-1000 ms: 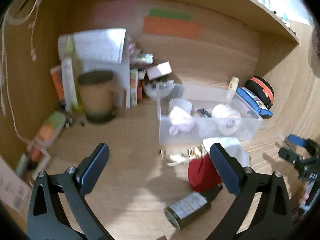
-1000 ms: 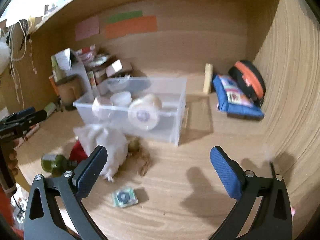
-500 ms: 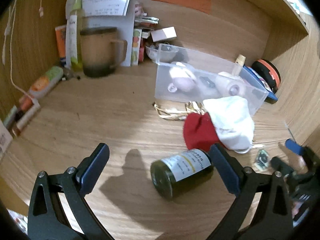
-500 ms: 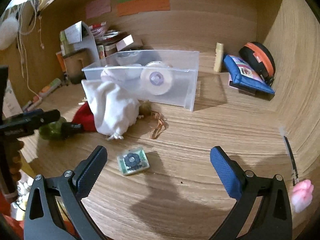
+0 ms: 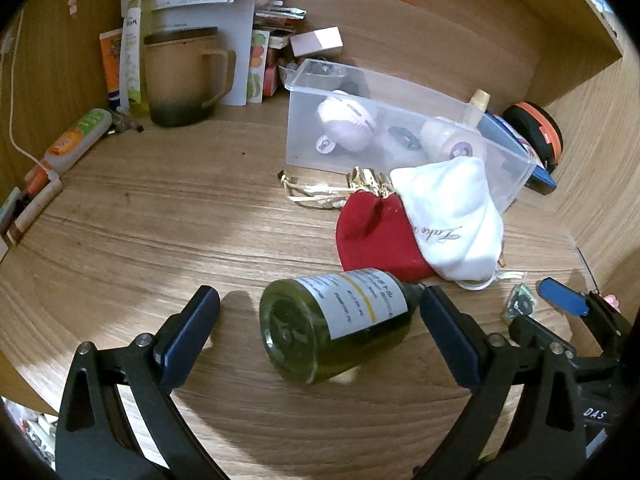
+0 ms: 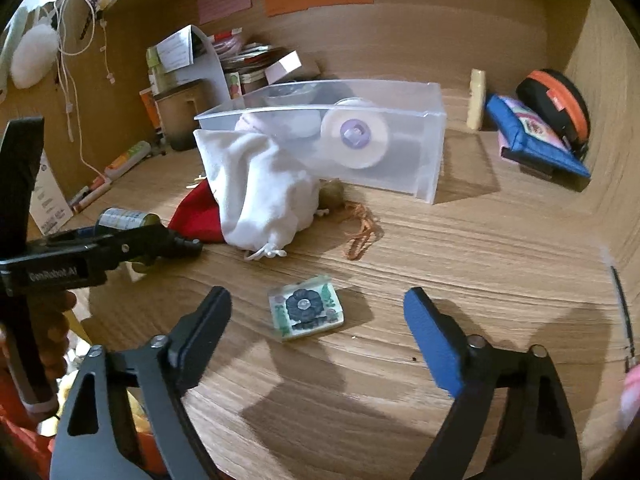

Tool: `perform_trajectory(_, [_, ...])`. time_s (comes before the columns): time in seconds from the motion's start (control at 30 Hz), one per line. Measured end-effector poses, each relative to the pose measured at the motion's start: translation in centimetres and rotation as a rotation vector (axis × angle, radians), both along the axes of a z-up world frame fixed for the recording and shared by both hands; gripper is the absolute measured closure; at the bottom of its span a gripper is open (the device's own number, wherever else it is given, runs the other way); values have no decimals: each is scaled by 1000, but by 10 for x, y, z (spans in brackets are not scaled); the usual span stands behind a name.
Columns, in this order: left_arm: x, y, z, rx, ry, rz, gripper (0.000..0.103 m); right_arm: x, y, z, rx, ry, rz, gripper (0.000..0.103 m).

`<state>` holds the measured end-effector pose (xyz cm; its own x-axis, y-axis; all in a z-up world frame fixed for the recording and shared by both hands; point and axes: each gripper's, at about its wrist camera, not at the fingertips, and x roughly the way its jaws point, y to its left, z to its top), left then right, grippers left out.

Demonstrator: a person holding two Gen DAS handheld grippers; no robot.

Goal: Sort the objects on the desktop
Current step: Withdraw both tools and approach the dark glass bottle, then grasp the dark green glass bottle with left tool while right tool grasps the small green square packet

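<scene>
Now | left gripper [image 5: 319, 322] spread around bottle [image 5: 334, 326] | right gripper [image 6: 318, 310] spread, tile [image 6: 306, 312] between

You are working over a wooden desk [image 5: 168, 216] with a matt, streaky grain. The green bottle [image 5: 336, 326] is glossy glass with a matt paper label. The red pouch [image 5: 372, 232] looks like soft, matt velvety cloth; the white pouch [image 5: 452, 216] is smooth matt fabric. The storage box [image 6: 400, 152] is frosted, translucent plastic. The small square block [image 6: 306, 312] looks glossy and clear-edged. The mug [image 5: 180, 76] has a dull, matt finish.
</scene>
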<state>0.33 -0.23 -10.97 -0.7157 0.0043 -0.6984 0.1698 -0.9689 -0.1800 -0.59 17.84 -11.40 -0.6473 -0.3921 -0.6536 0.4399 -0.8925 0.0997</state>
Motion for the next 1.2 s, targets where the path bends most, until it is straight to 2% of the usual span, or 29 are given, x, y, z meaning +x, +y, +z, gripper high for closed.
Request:
perform_trajectory(0.07, [-1, 1, -1, -1, -1, 3, 1, -2, 0, -3, -2, -10, 1, 27])
perform_trajectory(0.17, [-3, 0, -2, 0, 3, 7, 5, -2, -2, -4, 5, -7, 6, 31])
perform_trajectory(0.23, [-4, 2, -1, -2, 7, -2, 16, -2, -5, -4, 13, -5, 16, 34])
perform_trajectory(0.4, [-5, 3, 0, 23, 18, -28, 26, 1, -12, -5, 45, 15, 25, 50])
perform_trajectory(0.6, [-4, 2, -1, 25, 21, -35, 27, -1, -12, -3, 22, -8, 38, 71])
perform_trajectory(0.9, [1, -2, 10, 5, 53, -26, 27, 0, -10, 12, -12, 12, 38, 72])
perform_trajectory(1.2, [8, -7, 40, -23, 137, -28, 27, 1, -5, 35, -49, 59, 29, 72])
